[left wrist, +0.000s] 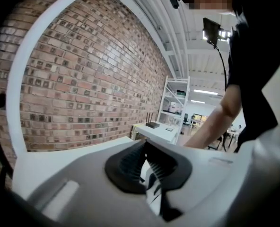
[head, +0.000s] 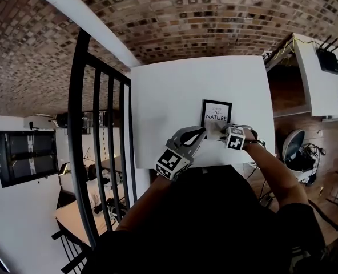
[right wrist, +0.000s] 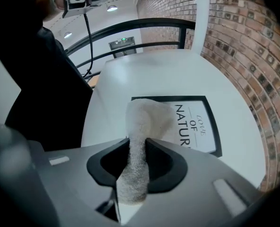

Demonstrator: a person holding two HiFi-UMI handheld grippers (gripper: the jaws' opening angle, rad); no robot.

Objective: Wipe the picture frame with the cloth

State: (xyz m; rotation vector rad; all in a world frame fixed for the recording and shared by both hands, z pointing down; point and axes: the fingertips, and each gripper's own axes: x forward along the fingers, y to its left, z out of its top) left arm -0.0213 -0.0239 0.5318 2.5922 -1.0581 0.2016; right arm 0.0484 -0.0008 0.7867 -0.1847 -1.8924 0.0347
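**Wipe under way, cloth on the glass**

Right gripper (right wrist: 139,148) is clamped on the cloth (right wrist: 147,119). The cloth's free end lies on the picture frame (right wrist: 204,122), over the near-left part of the print. The frame lies flat near the near edge of the white table (head: 169,96).

Left gripper (left wrist: 144,162) has its jaws drawn almost together at the frame's near-left corner. It looks to be pinching that edge to steady it.

Next: drag the cloth right and far across the glass, then along the black border. Keep light downward pressure, and keep the left side holding so the frame can't slide.
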